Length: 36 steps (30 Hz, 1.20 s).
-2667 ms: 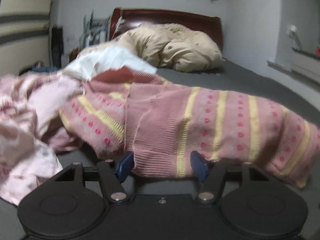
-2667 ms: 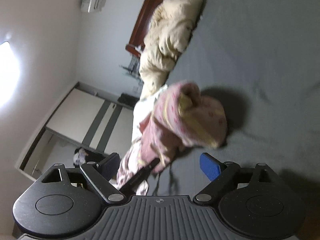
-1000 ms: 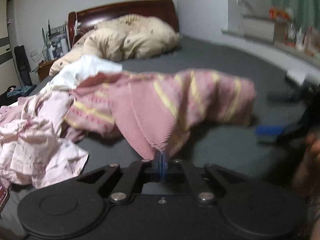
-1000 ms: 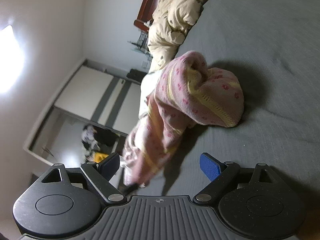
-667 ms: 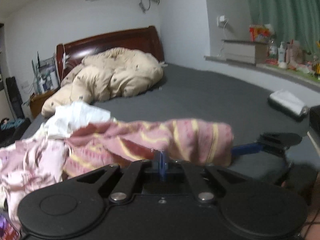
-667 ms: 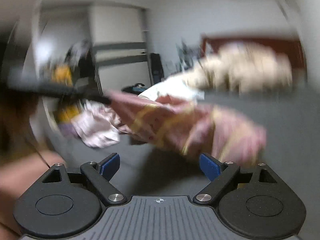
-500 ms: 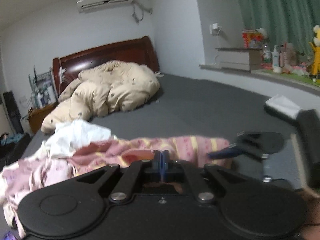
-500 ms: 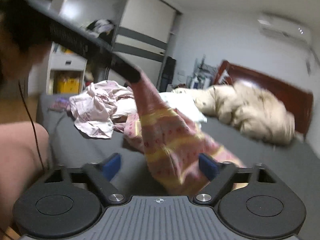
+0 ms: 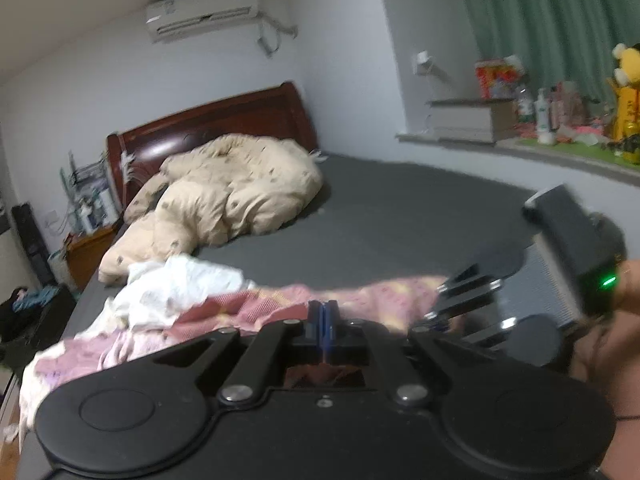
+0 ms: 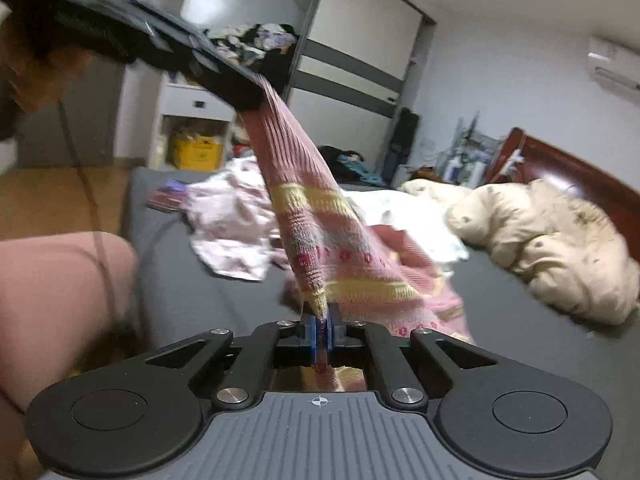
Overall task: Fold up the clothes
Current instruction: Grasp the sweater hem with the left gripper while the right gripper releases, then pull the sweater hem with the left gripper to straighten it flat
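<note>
A pink knit sweater [image 10: 316, 216] with yellow stripes hangs taut between my two grippers above the grey bed [image 9: 400, 208]. My left gripper [image 9: 322, 320] is shut on one edge of it; in the right wrist view that left gripper [image 10: 252, 98] holds the ribbed hem high at the upper left. My right gripper [image 10: 322, 334] is shut on a lower edge of the sweater. From the left wrist view the sweater [image 9: 360, 298] runs rightward to the right gripper [image 9: 436, 312], which is blurred. The rest of the sweater trails onto the bed.
A crumpled pink garment [image 10: 228, 224] and a white one [image 9: 184, 284] lie on the bed's left side. A beige duvet [image 9: 228, 200] sits by the wooden headboard [image 9: 208, 120]. A person's leg [image 10: 60, 280] is at the bed's near edge. A cluttered windowsill [image 9: 560, 140] lines the right.
My right gripper swung round to face the sweater and went from open to shut on it. The left gripper, holding its edge, rose and pulled the cloth taut.
</note>
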Tool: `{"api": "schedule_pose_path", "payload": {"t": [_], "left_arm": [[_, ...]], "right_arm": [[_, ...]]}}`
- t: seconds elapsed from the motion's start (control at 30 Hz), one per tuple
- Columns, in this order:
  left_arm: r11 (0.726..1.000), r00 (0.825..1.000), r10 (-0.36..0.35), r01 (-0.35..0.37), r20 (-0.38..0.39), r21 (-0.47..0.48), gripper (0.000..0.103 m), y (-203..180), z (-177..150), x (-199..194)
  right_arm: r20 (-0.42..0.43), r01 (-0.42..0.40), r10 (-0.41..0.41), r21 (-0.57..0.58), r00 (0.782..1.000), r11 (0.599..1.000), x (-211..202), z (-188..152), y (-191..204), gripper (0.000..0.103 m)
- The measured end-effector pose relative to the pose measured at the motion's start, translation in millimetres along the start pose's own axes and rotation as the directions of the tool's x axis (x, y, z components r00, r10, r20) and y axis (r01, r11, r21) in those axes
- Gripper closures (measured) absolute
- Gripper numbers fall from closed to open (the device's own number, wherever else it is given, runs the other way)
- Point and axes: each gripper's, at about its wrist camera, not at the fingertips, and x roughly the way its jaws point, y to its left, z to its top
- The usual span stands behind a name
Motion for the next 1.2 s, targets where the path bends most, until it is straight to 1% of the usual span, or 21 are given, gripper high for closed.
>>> {"api": "schedule_pose_path", "payload": {"t": [0.1, 0.2, 0.27, 0.37, 0.43, 0.47, 0.5, 0.53, 0.6, 0.7, 0.77, 0.93, 1.0, 1.03, 1.07, 1.1, 1.2], "left_arm": [[0.999, 0.998, -0.023, 0.02, -0.063, -0.049, 0.101, 7, -20, 9], [0.994, 0.991, -0.048, 0.036, -0.124, -0.099, 0.101, 15, -40, 19], [0.99, 0.984, -0.067, 0.045, -0.163, -0.133, 0.1, 19, -53, 25], [0.981, 0.97, -0.097, 0.056, -0.221, -0.184, 0.1, 27, -73, 34], [0.974, 0.959, -0.118, 0.061, -0.258, -0.218, 0.098, 32, -86, 40], [0.97, 0.952, -0.129, 0.063, -0.276, -0.235, 0.096, 34, -93, 43], [0.966, 0.946, -0.14, 0.065, -0.293, -0.251, 0.091, 36, -99, 47], [0.964, 0.943, -0.147, 0.069, -0.298, -0.256, 0.088, 37, -101, 50], [0.966, 0.938, -0.151, 0.073, -0.311, -0.249, 0.072, 36, -103, 57], [0.961, 0.934, -0.176, 0.095, -0.312, -0.258, 0.071, 36, -107, 70], [0.953, 0.925, -0.201, 0.11, -0.323, -0.281, 0.07, 34, -110, 84], [0.959, 0.903, -0.195, 0.094, -0.383, -0.266, 0.07, 25, -122, 111], [0.957, 0.9, -0.207, 0.104, -0.384, -0.272, 0.07, 24, -125, 115], [0.957, 0.903, -0.206, 0.104, -0.378, -0.272, 0.071, 23, -125, 115], [0.956, 0.906, -0.204, 0.104, -0.371, -0.273, 0.077, 22, -125, 115], [0.956, 0.909, -0.202, 0.103, -0.366, -0.273, 0.085, 21, -125, 115], [0.954, 0.914, -0.201, 0.101, -0.352, -0.282, 0.096, 21, -124, 113]], "right_arm": [[-0.018, -0.002, 0.002, -0.007, 1.0, 1.0, -1, 0, 12, 0.099], [-0.06, -0.004, 0.0, -0.068, 0.998, 0.998, 5, -4, 27, 0.099], [-0.102, -0.007, -0.005, -0.119, 0.995, 0.993, 14, -15, 40, 0.099], [-0.177, -0.026, 0.001, -0.139, 0.984, 0.99, 34, -36, 51, 0.099], [-0.226, -0.04, 0.005, -0.15, 0.974, 0.988, 47, -50, 58, 0.098], [-0.243, -0.042, 0.004, -0.152, 0.97, 0.987, 51, -54, 59, 0.098], [-0.251, -0.038, -0.003, -0.157, 0.968, 0.987, 54, -58, 60, 0.098], [-0.26, -0.034, -0.009, -0.163, 0.966, 0.986, 57, -62, 61, 0.098], [-0.268, -0.024, -0.019, -0.155, 0.963, 0.988, 60, -66, 60, 0.098], [-0.275, -0.013, -0.026, -0.136, 0.961, 0.991, 61, -67, 59, 0.098], [-0.281, -0.006, -0.038, -0.152, 0.959, 0.988, 57, -66, 62, 0.098], [-0.294, 0.004, -0.056, -0.173, 0.954, 0.985, 51, -66, 66, 0.098], [-0.294, 0.009, -0.059, -0.168, 0.954, 0.986, 50, -67, 65, 0.098], [-0.293, 0.01, -0.059, -0.167, 0.954, 0.986, 51, -68, 64, 0.098], [-0.292, 0.012, -0.06, -0.165, 0.954, 0.986, 50, -68, 64, 0.098], [-0.292, 0.014, -0.062, -0.163, 0.954, 0.987, 50, -68, 64, 0.098], [-0.292, 0.021, -0.066, -0.157, 0.954, 0.987, 50, -68, 63, 0.098]]}}
